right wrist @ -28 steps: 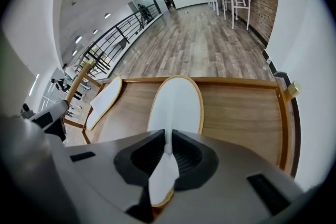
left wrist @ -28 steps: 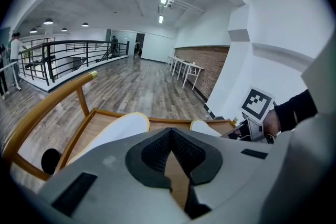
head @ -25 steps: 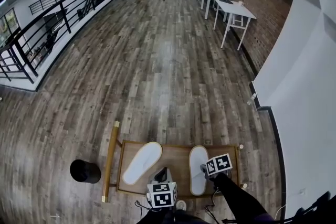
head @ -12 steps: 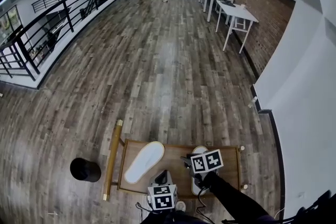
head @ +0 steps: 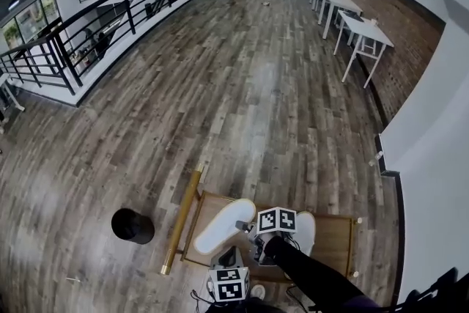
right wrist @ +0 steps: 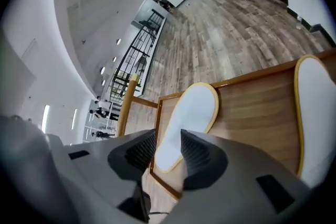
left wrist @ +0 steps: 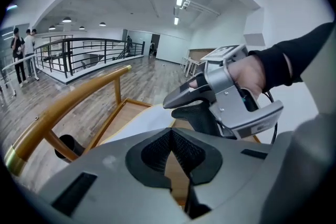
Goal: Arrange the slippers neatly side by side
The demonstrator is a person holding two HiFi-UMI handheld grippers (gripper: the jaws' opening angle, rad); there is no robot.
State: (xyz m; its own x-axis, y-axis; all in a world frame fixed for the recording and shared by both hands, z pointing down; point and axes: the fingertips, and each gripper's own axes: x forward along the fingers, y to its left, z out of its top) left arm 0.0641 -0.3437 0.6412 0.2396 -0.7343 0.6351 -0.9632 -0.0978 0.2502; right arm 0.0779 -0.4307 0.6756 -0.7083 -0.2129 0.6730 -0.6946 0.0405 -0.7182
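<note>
While the right claw hung over the wooden tray, its jaws had just been opening and stood well apart, gripping nothing. The heel end of the left slipper showed in the gap just beyond the tips, untouched. The right slipper lay off to that claw's right, well apart from its twin and at a different angle. The left claw hovered near, pads closed together on nothing (only a sliver of wood showed below them). Both slippers looked like thin white disposable ones with a yellow edge: probably very light, soft and floppy, likely to bend or drag if lifted by one end. A pinch across the heel rim, or a sliding nudge along the smooth wood, seemed the safer hold. A hard squeeze would only crease the sole.
</note>
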